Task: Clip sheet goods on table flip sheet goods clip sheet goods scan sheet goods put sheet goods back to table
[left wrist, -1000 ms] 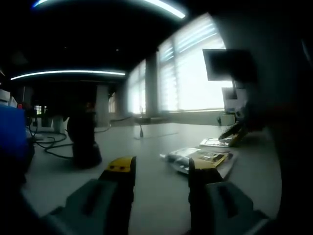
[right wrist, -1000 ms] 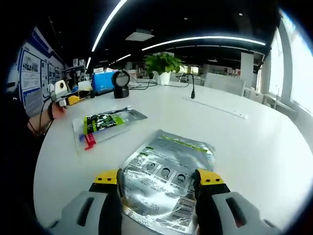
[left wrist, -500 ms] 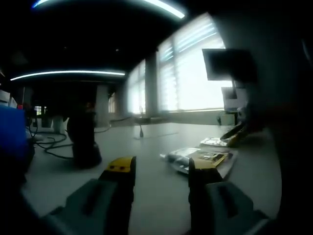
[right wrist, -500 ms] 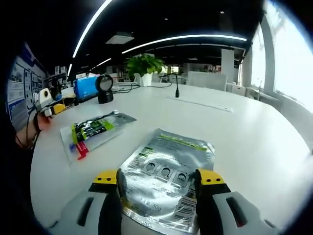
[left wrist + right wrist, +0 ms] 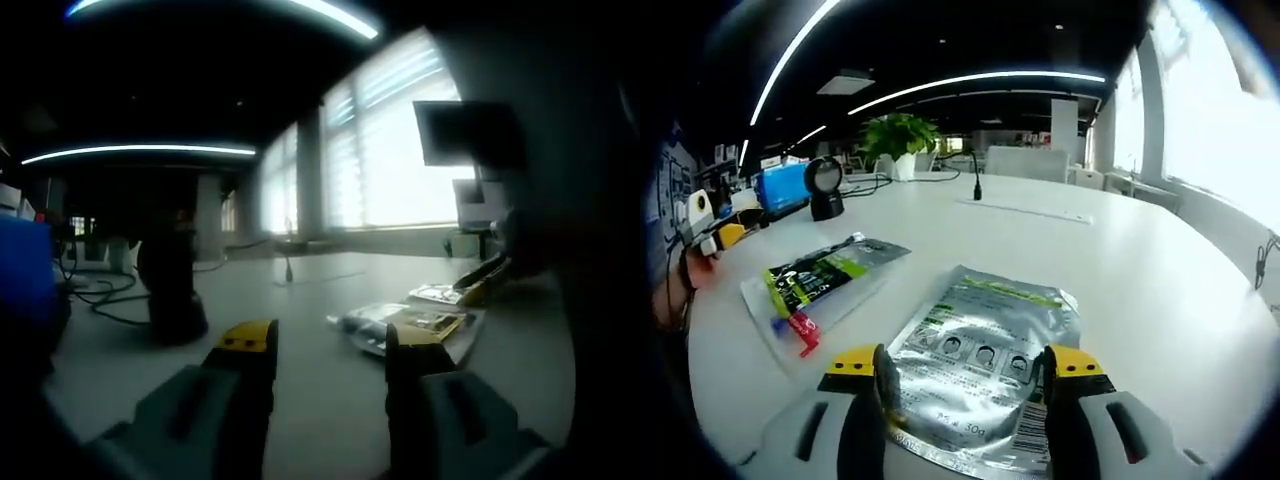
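**Right gripper poised around the near edge of a silver pouch**

In the right gripper view, the right gripper (image 5: 965, 375) has its yellow-tipped jaws spread wide, one on each side of the near end of a flat silver pouch (image 5: 985, 355) lying on the white table (image 5: 1160, 290). Whether the jaws touch the pouch cannot be told. To clip it well, the gripper likely needs to go low so one jaw slides under the thin edge, then close squarely, avoiding a slip on the glossy foil.

To the left of it, close beside, lies a second packet with green and red print (image 5: 815, 283). Farther back stand a black scanner (image 5: 825, 188), a blue box (image 5: 780, 187) and a potted plant (image 5: 898, 140).

In the left gripper view, the left gripper (image 5: 328, 350) hovers over the table with jaws apart, holding nothing; the packets lie ahead to its right.

Compared with a second ago, the right gripper view has swung toward the windows, with the pouch still framed between the jaws. The left gripper view is almost unchanged.
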{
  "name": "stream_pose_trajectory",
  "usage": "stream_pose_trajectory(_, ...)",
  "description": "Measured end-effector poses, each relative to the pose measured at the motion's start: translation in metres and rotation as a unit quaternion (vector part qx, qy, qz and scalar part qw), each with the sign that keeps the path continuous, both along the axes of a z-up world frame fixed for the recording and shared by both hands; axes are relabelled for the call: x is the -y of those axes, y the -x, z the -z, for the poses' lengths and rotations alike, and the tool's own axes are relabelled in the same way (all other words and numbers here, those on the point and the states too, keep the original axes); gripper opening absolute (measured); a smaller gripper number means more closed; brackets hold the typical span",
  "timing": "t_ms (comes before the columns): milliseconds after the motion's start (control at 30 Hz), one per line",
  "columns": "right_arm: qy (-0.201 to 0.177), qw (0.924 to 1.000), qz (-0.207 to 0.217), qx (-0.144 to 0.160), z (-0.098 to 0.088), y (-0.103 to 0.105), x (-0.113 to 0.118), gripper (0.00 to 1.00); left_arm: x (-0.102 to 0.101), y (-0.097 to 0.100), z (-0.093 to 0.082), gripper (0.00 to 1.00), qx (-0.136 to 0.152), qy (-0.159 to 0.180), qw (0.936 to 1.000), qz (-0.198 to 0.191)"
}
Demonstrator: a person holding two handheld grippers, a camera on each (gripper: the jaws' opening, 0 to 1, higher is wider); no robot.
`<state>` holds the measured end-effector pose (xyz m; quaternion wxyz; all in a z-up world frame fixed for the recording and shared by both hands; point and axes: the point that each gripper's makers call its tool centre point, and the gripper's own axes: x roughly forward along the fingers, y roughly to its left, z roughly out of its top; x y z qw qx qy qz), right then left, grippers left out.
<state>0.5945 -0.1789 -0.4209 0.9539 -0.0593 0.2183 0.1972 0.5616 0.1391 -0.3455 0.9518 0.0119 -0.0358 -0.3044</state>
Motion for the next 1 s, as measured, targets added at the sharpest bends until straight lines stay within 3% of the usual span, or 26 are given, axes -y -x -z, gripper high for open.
stream_pose_trajectory(100,-0.005,0.9999,-0.012,0.002,-0.001,-0.001,0.0,0.59,0.0,0.0,0.0,0.36,0.0,0.001,1.0,0.0)
stream_pose_trajectory(233,-0.079,0.9964,-0.017,0.026,-0.019,-0.003,-0.009,0.62,0.0,0.0,0.0,0.36,-0.001,0.0,1.0,0.0)
stream_pose_trajectory(367,-0.047,0.9953,-0.025,0.081,-0.043,-0.01,-0.006,0.56,0.0,0.0,0.001,0.36,-0.002,-0.001,1.0,0.0)
stream_pose_trajectory(500,-0.053,0.9943,-0.032,0.087,-0.055,-0.016,-0.002,0.51,0.0,0.0,0.001,0.36,-0.002,-0.002,1.0,0.0)
stream_pose_trajectory(567,-0.033,0.9942,-0.047,0.09,-0.057,-0.021,0.003,0.46,0.0,0.0,0.001,0.36,-0.002,-0.002,1.0,-0.001)
stream_pose_trajectory(633,-0.013,0.9949,-0.053,0.084,-0.055,-0.026,0.009,0.43,0.0,0.0,0.001,0.36,-0.002,-0.002,1.0,-0.001)
stream_pose_trajectory(800,-0.018,0.9962,-0.045,0.072,-0.062,-0.045,0.023,0.37,0.0,0.0,0.002,0.36,-0.003,-0.003,1.0,0.0)
stream_pose_trajectory(1000,-0.012,0.9982,-0.048,0.033,-0.053,-0.063,0.039,0.28,0.0,-0.001,0.002,0.36,-0.004,-0.002,1.0,0.0)
